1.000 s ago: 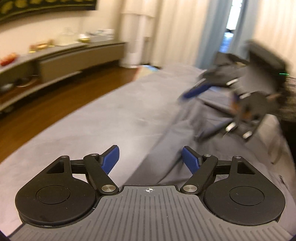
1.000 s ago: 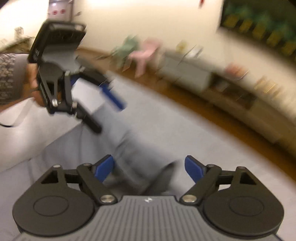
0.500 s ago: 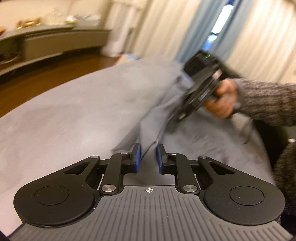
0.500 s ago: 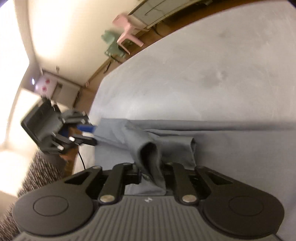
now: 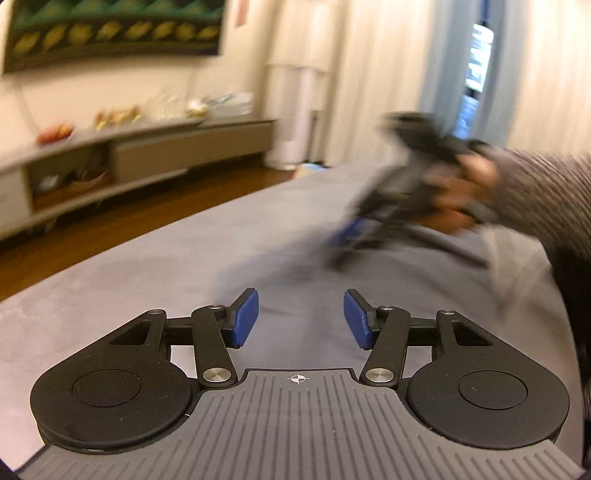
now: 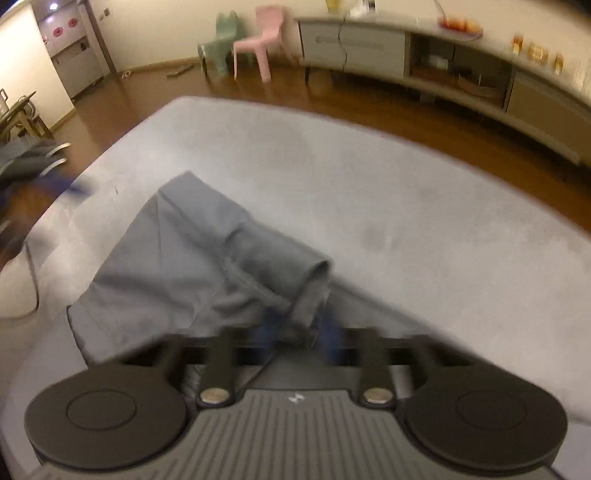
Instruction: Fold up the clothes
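At 2 o'clock in the left view the right hand-held gripper is motion-smeared; its blurred fingertips hide the grey garment's fold.

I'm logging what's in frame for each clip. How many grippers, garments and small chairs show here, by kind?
Grippers: 2, the left gripper and the right gripper
Garments: 1, the grey garment on the grey surface
Small chairs: 2, the pink chair and the green chair
Total: 5
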